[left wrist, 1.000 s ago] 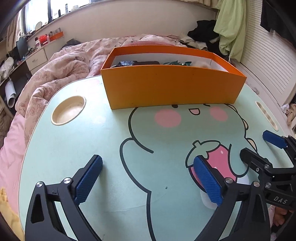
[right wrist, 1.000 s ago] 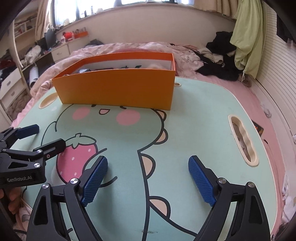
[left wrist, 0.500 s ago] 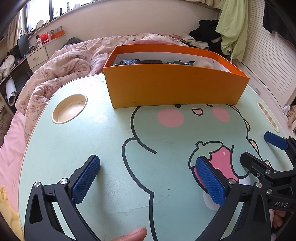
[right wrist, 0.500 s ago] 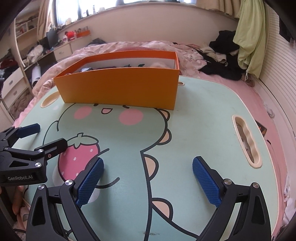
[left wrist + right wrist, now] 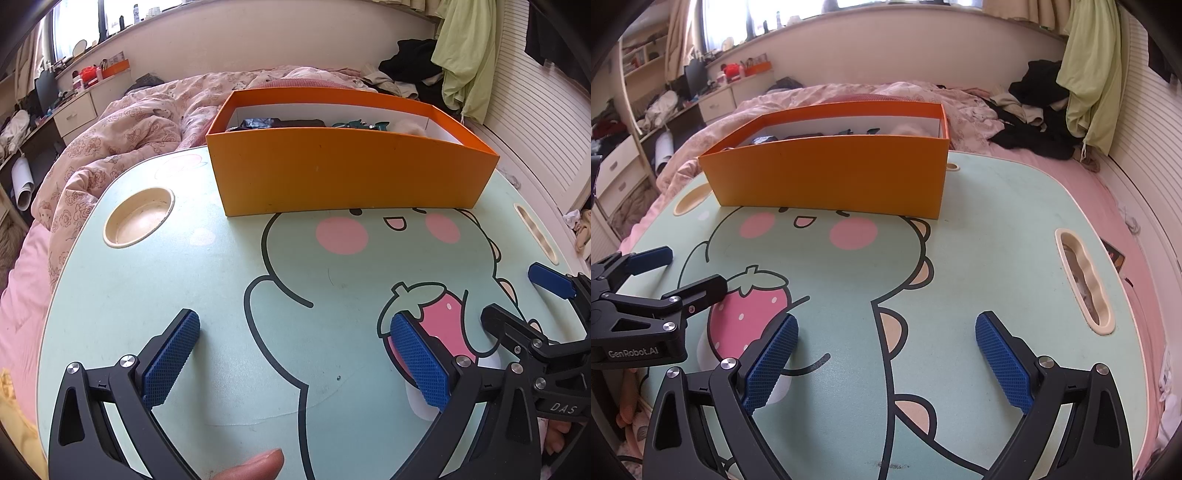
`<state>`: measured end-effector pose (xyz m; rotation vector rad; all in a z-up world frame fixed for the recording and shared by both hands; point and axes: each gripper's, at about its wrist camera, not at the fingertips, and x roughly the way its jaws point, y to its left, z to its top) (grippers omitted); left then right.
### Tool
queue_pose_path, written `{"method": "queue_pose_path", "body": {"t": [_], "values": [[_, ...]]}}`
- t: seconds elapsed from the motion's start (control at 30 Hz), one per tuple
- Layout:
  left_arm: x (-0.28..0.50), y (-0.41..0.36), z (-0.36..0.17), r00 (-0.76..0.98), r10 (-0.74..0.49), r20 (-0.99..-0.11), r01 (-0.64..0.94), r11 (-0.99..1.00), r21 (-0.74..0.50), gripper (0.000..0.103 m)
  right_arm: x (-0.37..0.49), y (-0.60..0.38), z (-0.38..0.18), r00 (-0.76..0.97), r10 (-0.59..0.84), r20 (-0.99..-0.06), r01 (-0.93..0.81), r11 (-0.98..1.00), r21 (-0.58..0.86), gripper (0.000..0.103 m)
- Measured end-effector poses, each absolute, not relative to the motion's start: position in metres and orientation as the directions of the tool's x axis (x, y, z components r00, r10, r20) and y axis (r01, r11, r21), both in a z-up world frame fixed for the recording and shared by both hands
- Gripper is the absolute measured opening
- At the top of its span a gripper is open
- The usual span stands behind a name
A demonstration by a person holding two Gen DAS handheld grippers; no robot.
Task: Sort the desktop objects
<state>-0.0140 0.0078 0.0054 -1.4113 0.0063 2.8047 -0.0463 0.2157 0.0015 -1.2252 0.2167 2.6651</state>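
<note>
An orange box stands at the far side of the mint cartoon-print lap table. Inside it lie dark items and a teal one; most of its contents are hidden by the front wall. My left gripper hovers open over the near part of the table with nothing between its blue pads. To its right my right gripper is also open and holds nothing.
A round cup recess sits at the table's left, and a long slot at its right. A person's fingertip shows at the near edge. A bed with a pink quilt and clothes lies beyond.
A fingertip has come into the bottom of the left wrist view. The right gripper's jaws stand a little wider than a second ago. Neither hand has shifted noticeably.
</note>
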Motion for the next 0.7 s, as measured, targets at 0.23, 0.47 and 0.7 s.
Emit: {"method": "queue_pose_path", "body": {"t": [0.23, 0.47, 0.7], "values": [[-0.0139, 0.0080, 0.0055, -0.596, -0.001, -0.803, -0.003, -1.000, 0.004, 0.103, -0.0463, 0.2154, 0.0025, -0.638, 0.117, -0.761, -0.241, -0.969, 0.052, 0.097], [-0.0140, 0.0082, 0.0057, -0.596, -0.002, -0.803, -0.003, -1.000, 0.004, 0.103, -0.0463, 0.2155, 0.0028, -0.638, 0.117, -0.761, -0.240, -0.969, 0.052, 0.097], [-0.0146, 0.0076, 0.0057, -0.595, 0.003, -0.804, -0.007, -1.000, 0.002, 0.103, -0.0461, 0.2156, 0.0028, -0.638, 0.117, -0.761, -0.240, -0.969, 0.053, 0.097]]}}
